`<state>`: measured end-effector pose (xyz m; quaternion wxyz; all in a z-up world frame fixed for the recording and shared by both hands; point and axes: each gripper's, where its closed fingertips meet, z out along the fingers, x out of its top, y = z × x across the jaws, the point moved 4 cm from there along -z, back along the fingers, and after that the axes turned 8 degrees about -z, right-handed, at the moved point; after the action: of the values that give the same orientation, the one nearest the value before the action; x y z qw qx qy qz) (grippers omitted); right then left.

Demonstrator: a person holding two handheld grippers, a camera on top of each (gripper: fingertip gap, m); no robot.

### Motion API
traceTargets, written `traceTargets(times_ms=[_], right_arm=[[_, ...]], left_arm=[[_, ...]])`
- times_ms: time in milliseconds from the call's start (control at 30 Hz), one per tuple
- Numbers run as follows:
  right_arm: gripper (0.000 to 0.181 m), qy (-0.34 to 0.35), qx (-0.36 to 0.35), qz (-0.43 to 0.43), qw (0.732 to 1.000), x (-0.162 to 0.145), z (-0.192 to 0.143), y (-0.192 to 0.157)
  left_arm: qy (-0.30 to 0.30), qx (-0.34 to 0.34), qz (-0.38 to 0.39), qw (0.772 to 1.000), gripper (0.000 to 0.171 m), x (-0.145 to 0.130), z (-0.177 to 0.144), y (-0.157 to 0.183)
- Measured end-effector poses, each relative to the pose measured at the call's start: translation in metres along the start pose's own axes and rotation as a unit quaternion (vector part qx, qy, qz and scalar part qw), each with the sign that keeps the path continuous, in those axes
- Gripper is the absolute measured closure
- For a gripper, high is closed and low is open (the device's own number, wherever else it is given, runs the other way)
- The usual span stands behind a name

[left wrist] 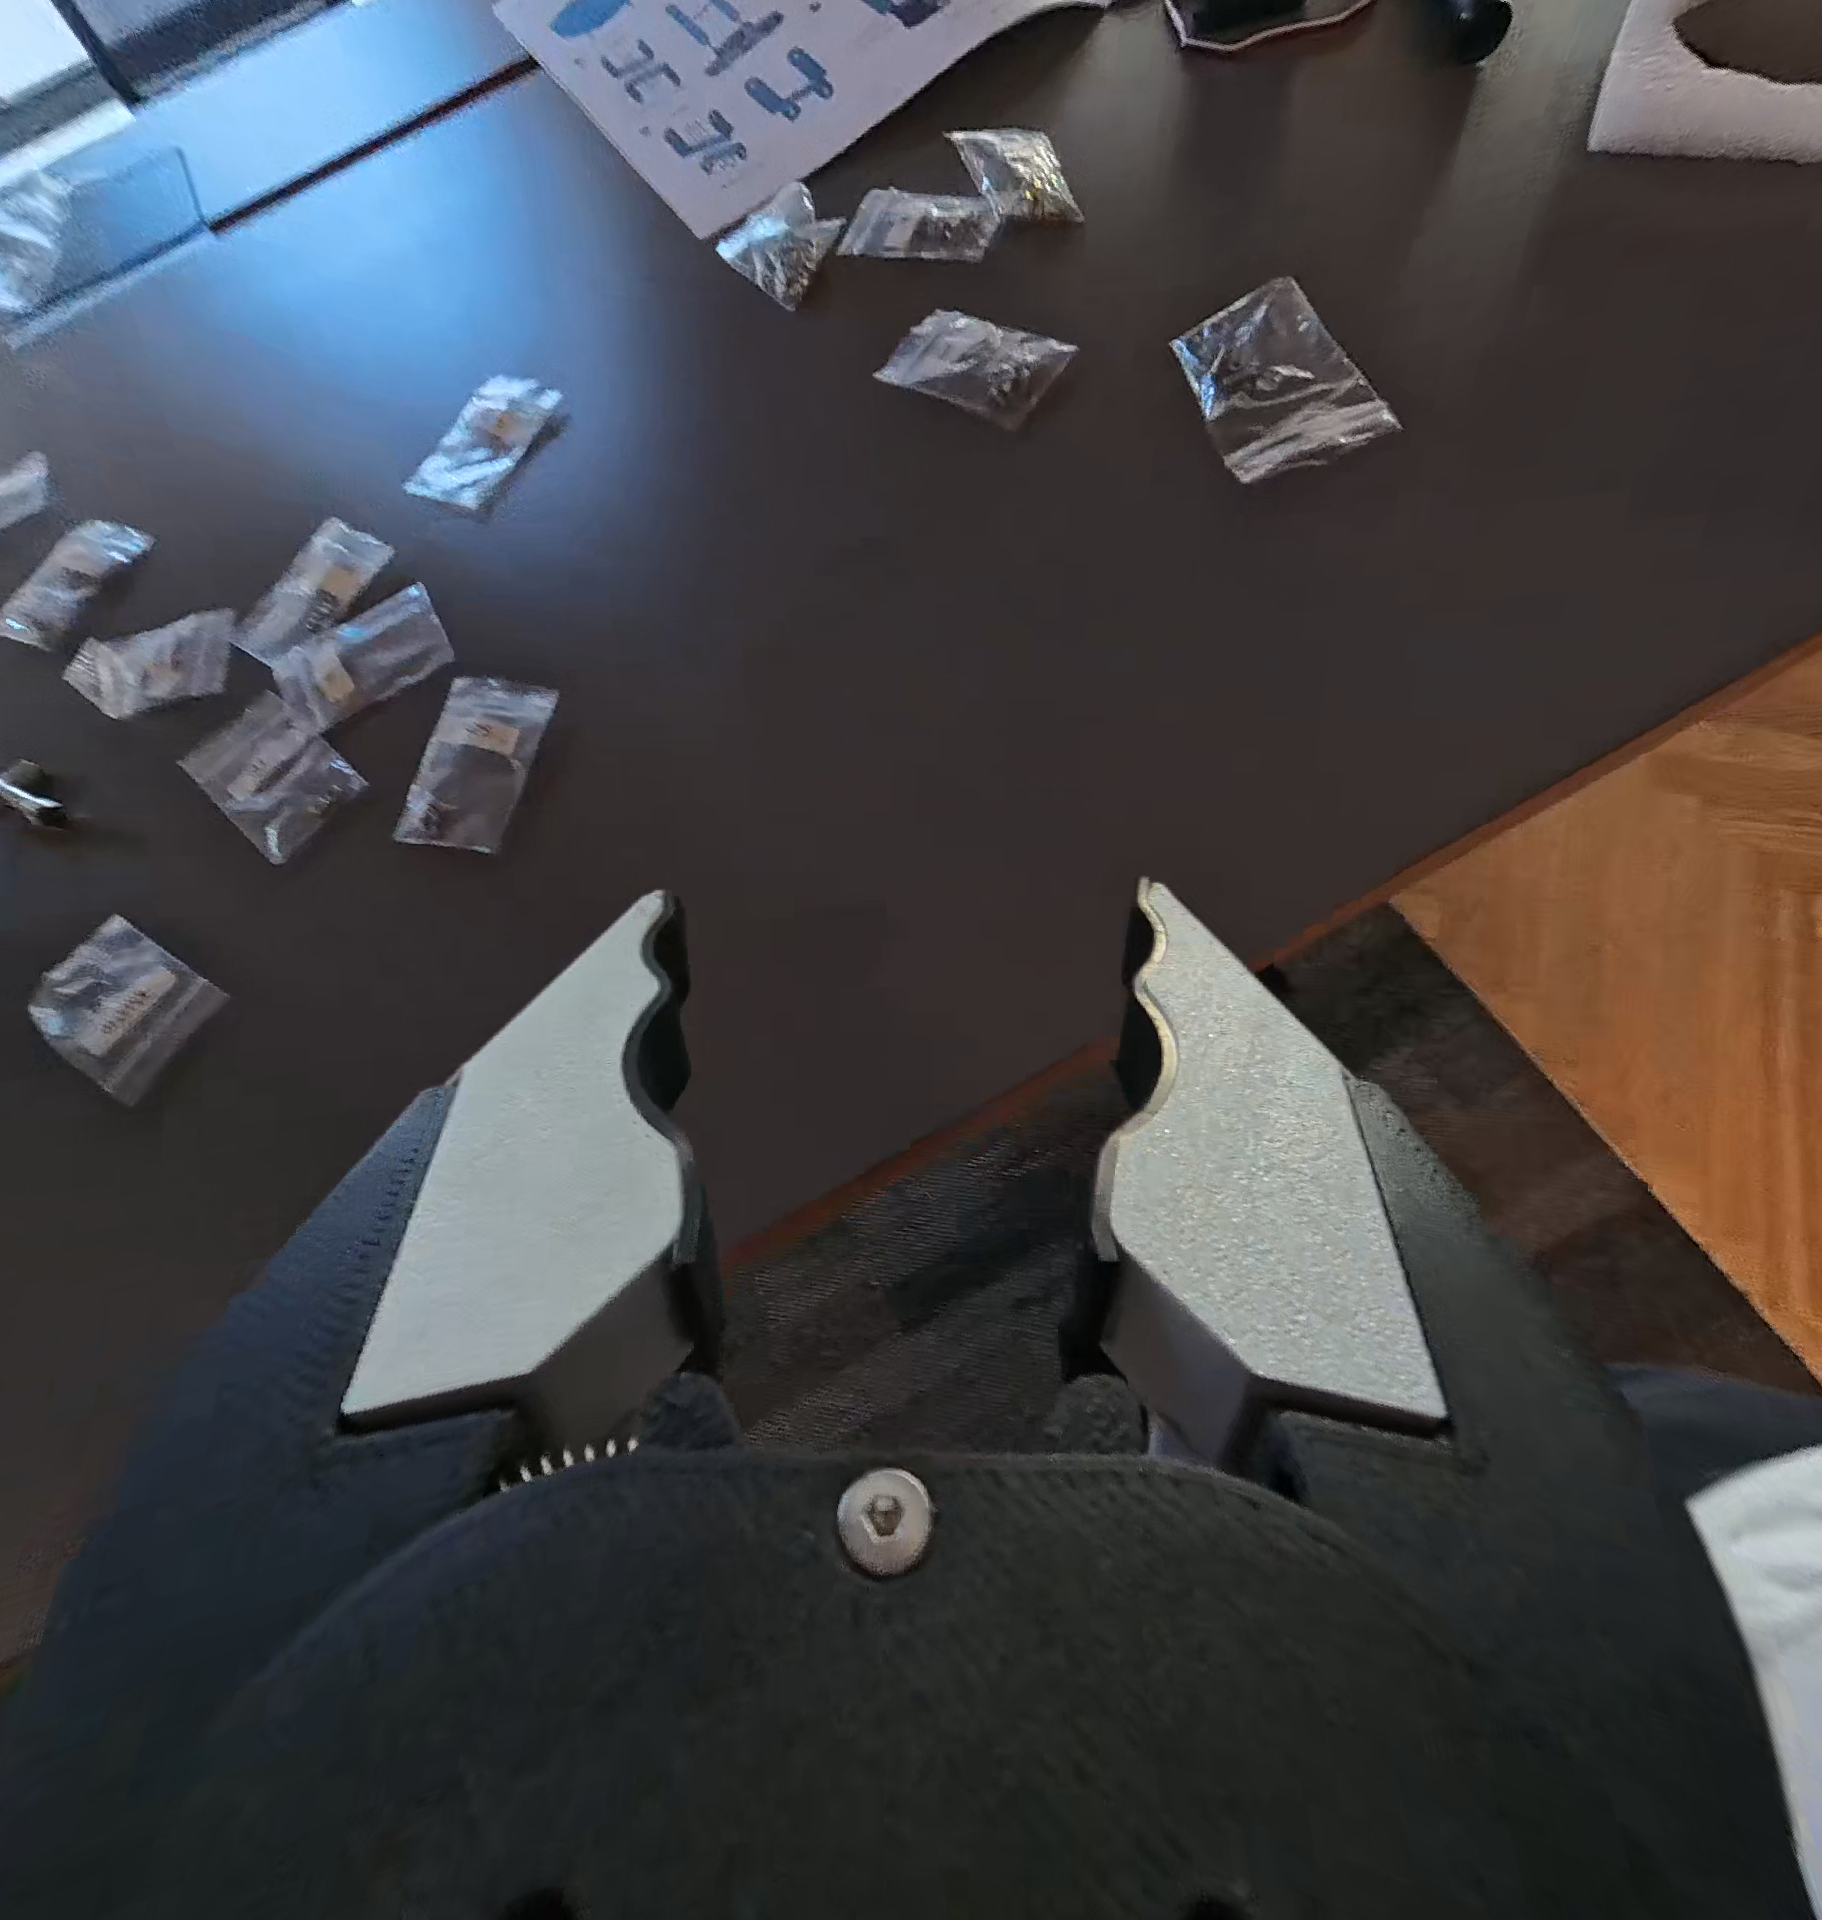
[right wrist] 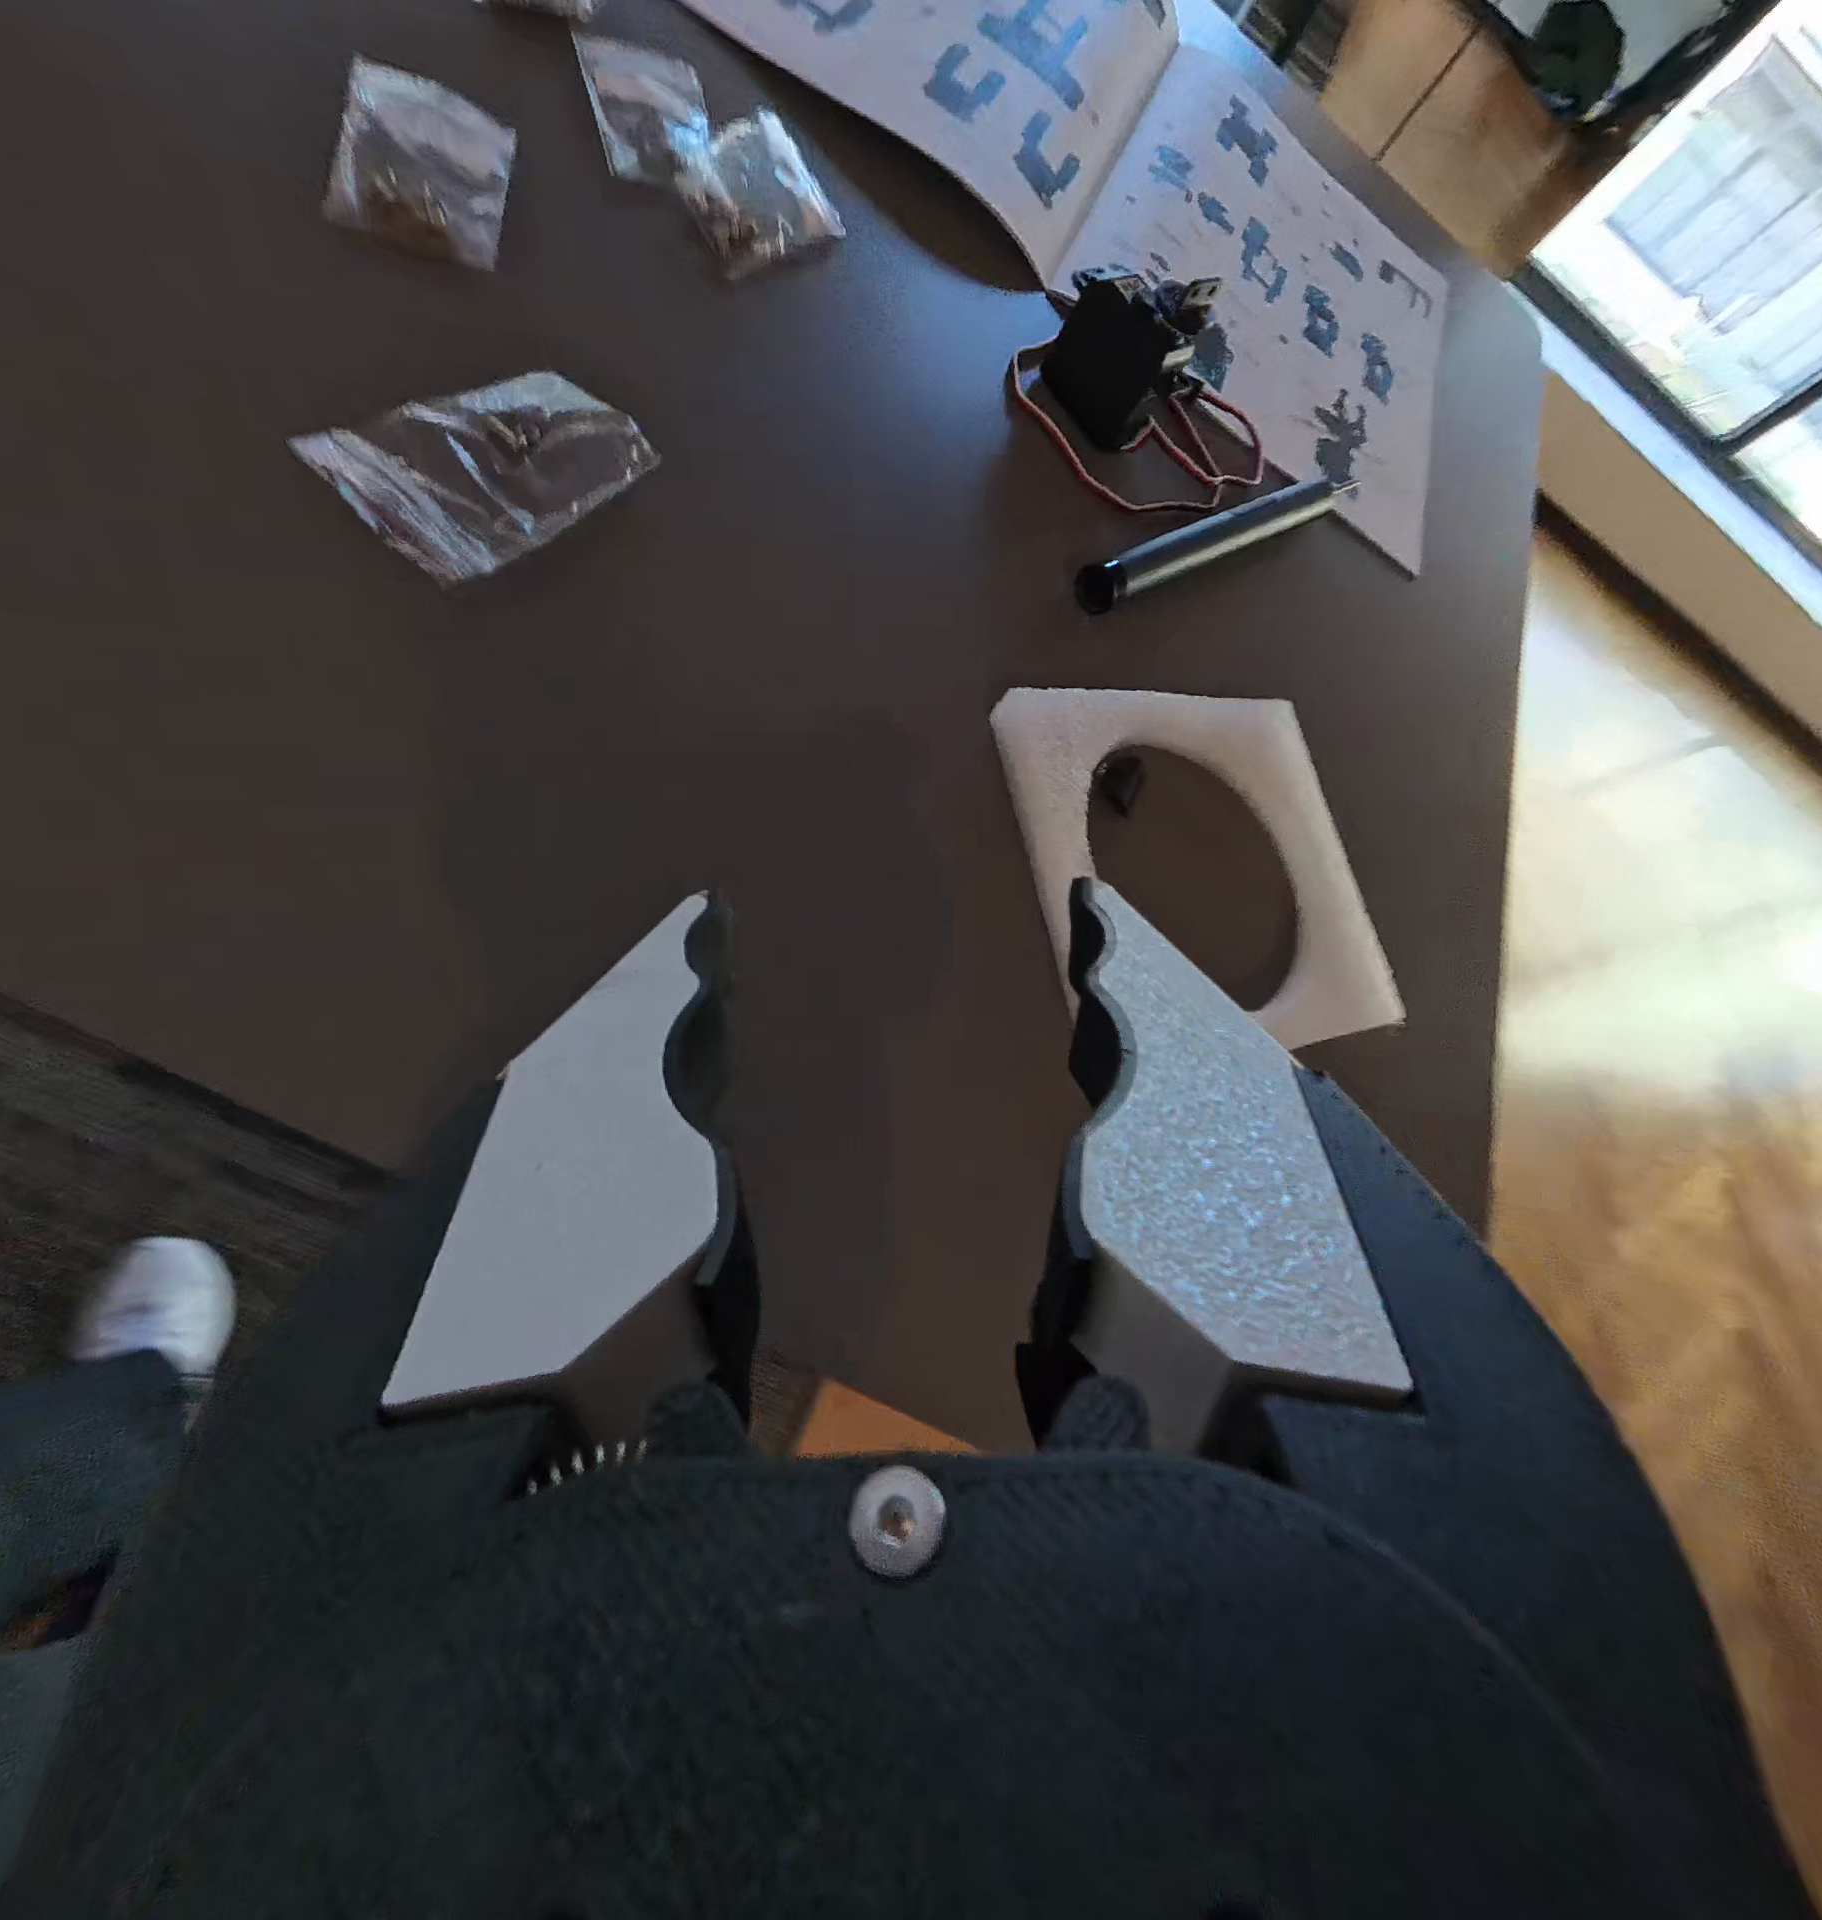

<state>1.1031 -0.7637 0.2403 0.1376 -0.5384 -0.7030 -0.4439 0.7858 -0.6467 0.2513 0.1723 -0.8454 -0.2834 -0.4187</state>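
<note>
Leftward first: left gripper point(left wrist: 907, 914) held wide open and empty above bare dark table point(left wrist: 886, 623) near its front edge, nothing between the fingers; nearest clear packets point(left wrist: 476, 764) off to the left and ahead, well apart, more packets farther ahead. Rightward: right gripper point(right wrist: 891, 904) likewise spread and empty, white foam square point(right wrist: 1187, 862) just beside its right finger; black pen point(right wrist: 1213, 540) farther ahead, long axis slanting up-right.

Black gripper point(left wrist: 907, 914) bodies, grey scalloped fingers point(right wrist: 595, 1143), silver screw point(right wrist: 896, 1522).
</note>
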Motion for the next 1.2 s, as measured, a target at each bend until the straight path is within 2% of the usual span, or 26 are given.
traceTargets(times_ms=[100,233,400,567,667,767,900,1000,1200], right_arm=[[0.117,0.057,0.036,0.044,0.997,-0.002,-0.003,0.008],[0.118,0.112,0.026,0.078,0.99,-0.004,-0.011,0.035],[0.126,0.143,0.071,0.102,0.982,-0.001,-0.002,0.055],[0.13,0.186,0.117,0.117,0.969,0.027,0.021,0.063],[0.13,0.205,0.157,0.079,0.963,0.042,0.034,0.063],[0.131,0.204,0.207,0.01,0.957,0.045,0.051,0.057],[0.136,0.201,0.251,-0.043,0.946,0.056,0.074,0.059],[0.139,0.214,0.271,-0.061,0.937,0.071,0.087,0.066],[0.15,0.221,0.296,-0.084,0.925,0.087,0.103,0.08]], left_arm=[[-0.006,-0.03,-0.019,0.999,0.091,-0.014,-0.001,-0.004],[-0.001,-0.054,-0.032,0.998,0.092,-0.021,0.003,-0.019],[0.039,-0.079,-0.038,0.995,0.097,-0.002,0.013,-0.036],[0.021,-0.066,-0.023,0.997,0.095,0.01,0.019,-0.046],[0.02,-0.037,-0.038,0.998,0.097,0.008,0.02,-0.059],[0.02,0.003,-0.09,0.996,0.109,-0.004,0.014,-0.074],[0.018,0.027,-0.156,0.987,0.129,-0.028,-0.002,-0.079],[-0.002,0.073,-0.17,0.983,0.13,-0.043,-0.008,-0.088],[0.008,0.099,-0.182,0.978,0.136,-0.037,-0.007,-0.084]])
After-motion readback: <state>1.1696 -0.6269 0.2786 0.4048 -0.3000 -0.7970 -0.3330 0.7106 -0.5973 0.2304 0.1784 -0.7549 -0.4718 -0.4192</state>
